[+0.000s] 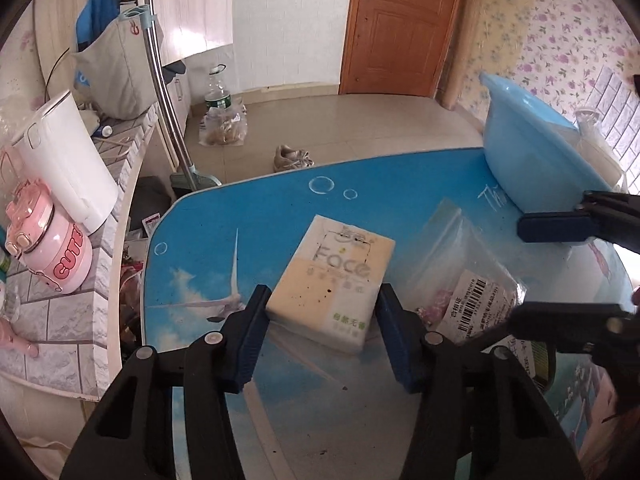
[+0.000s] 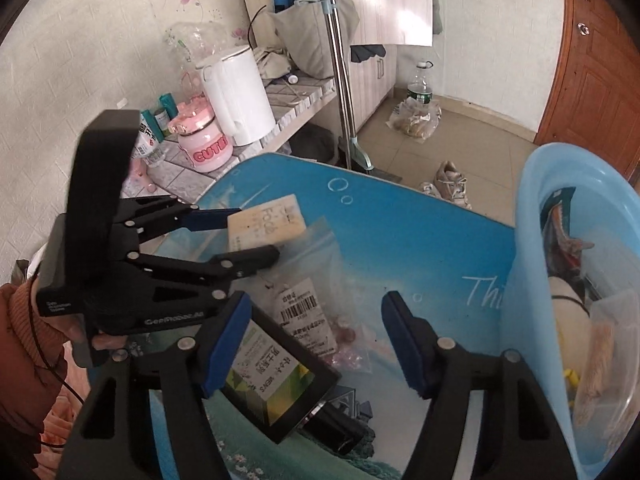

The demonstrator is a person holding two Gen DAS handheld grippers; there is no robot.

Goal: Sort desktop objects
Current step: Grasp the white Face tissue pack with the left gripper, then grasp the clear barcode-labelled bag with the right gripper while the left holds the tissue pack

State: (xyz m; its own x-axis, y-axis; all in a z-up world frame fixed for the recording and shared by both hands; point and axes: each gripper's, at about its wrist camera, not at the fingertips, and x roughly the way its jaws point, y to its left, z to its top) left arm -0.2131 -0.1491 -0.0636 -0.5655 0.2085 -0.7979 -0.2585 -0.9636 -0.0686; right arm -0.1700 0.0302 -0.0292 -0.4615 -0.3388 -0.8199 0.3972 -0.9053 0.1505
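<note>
A: Our left gripper (image 1: 322, 320) clamps the cream rectangular tissue pack (image 1: 332, 280) on the blue printed table (image 1: 400, 200).

B: Our right gripper (image 2: 316, 344) gapes, empty, over the black-edged box (image 2: 276, 384) and clear plastic bag (image 2: 320, 252); the light-blue plastic basin (image 2: 532, 280) sits beyond.

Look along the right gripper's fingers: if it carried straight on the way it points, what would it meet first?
Probably the clear plastic bag with the barcode label, lying on the table ahead of the right gripper. The black box sits against its left finger; depth is uncertain.
</note>
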